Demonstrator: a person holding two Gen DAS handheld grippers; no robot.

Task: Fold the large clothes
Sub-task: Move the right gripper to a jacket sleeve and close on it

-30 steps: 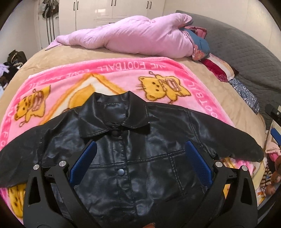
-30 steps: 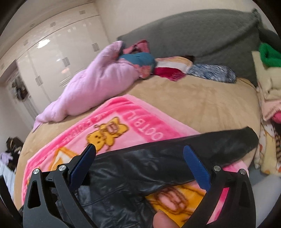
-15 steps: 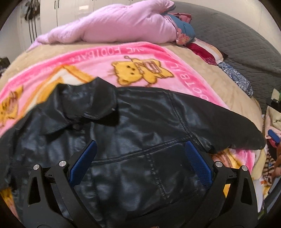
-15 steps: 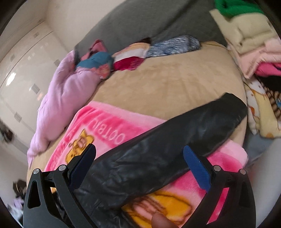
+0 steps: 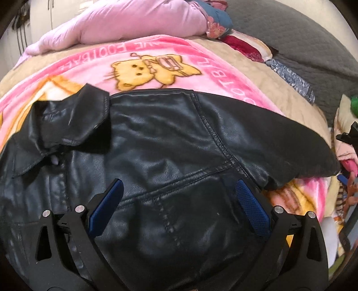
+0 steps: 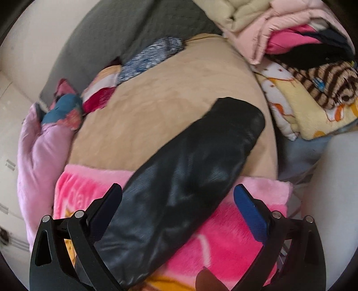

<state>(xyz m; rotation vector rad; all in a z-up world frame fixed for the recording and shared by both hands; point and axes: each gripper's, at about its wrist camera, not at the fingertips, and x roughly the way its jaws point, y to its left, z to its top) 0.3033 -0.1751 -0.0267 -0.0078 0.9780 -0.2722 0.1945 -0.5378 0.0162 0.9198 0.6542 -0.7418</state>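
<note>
A black leather jacket lies front-up on a pink cartoon blanket on the bed, its collar at the upper left. My left gripper is open and empty, low over the jacket's chest on its right side. The jacket's right sleeve stretches out toward the bed's edge. My right gripper is open and empty, with the sleeve lying between its jaws. The sleeve cuff rests on the tan bedspread.
A pink padded coat lies across the far side of the bed. Folded clothes sit by the grey headboard. A pile of blankets and garments is stacked beside the bed at the right.
My left gripper has moved right and down over the jacket's chest. My right gripper has swung right along the sleeve toward its cuff and closer to it. Both stay open.
</note>
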